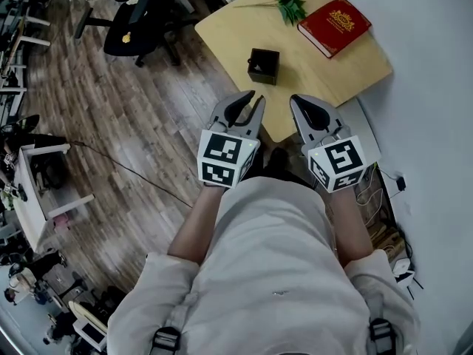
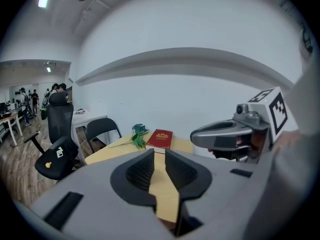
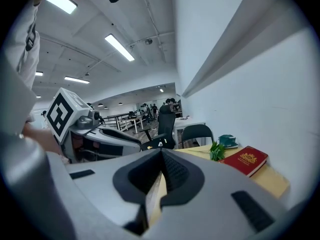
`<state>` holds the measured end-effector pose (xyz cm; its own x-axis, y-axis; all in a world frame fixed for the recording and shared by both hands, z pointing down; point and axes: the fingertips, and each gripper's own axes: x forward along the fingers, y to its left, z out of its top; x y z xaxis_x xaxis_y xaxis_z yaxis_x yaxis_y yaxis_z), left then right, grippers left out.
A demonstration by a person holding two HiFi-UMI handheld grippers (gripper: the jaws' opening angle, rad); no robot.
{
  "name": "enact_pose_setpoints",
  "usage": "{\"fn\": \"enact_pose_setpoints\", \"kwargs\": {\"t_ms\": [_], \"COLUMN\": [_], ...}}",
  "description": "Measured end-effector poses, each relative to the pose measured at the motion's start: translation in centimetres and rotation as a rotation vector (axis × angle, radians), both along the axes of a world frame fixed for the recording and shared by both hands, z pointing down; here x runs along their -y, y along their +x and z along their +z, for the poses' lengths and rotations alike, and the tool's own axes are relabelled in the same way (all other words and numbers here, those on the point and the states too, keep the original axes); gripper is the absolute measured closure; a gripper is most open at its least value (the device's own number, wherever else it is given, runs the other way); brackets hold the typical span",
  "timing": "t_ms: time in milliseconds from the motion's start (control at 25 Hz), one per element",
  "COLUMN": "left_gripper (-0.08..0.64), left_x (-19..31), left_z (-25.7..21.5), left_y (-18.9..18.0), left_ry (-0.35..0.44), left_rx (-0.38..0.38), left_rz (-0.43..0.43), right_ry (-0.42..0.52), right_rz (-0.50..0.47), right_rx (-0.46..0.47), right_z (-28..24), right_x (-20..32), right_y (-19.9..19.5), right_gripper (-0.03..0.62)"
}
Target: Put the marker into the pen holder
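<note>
Pen holder [image 1: 263, 65] upright on table [image 1: 347, 69] — left tongs [image 1: 257, 97] apart, right tongs [image 1: 295, 99] closed

pen holder [image 1: 263, 66] was noted as black, table [image 1: 355, 69] as pale yellow wood. book [image 1: 334, 25] was seen red w/ gold emblem on cover. plant sprig [image 1: 290, 6] was green. left gripper [image 1: 255, 98] & right gripper [image 1: 295, 99] were recorded grey w/ black ribbed inner pads. left cube [image 1: 225, 157] & right cube [image 1: 340, 163] were white w/ black square markers. floor [image 1: 133, 124] was brown, wood-plank pattern. wall [image 1: 429, 65] was plain whitish. office chair [image 1: 137, 24] was black w/ small yellow patch. person's top [image 1: 273, 272] was off-white.
</note>
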<state>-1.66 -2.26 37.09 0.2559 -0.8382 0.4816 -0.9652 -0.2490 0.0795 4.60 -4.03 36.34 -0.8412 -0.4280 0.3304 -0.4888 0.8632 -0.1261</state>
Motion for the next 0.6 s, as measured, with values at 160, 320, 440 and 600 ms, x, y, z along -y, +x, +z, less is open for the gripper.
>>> {"fn": "enact_pose_setpoints", "kwargs": {"t_ms": [160, 320, 440, 600], "left_gripper": [0.500, 0.508, 0.517, 0.528], "left_x": [-1.6, -2.8, -3.5, -3.9], "left_z": [-0.8, -1.5, -2.0, -2.8], "left_y": [-0.1, 0.1, 0.4, 0.9], "left_ry": [0.031, 0.056, 0.067, 0.091], "left_rx": [0.013, 0.006, -0.003, -0.009], "left_rz": [-0.016, -0.028, -0.033, -0.032], "right_ry": [0.023, 0.038, 0.049, 0.060], "right_rz": [-0.010, -0.019, -0.021, -0.018], "right_rx": [0.005, 0.006, 0.008, 0.015], "right_z": [-0.5, -1.0, -1.5, -2.1], "right_x": [-1.2, -2.2, -2.8, -3.2], "right_y": [-0.1, 0.0, 0.3, 0.6], "right_gripper": [0.592, 0.592, 0.592, 0.594]}}
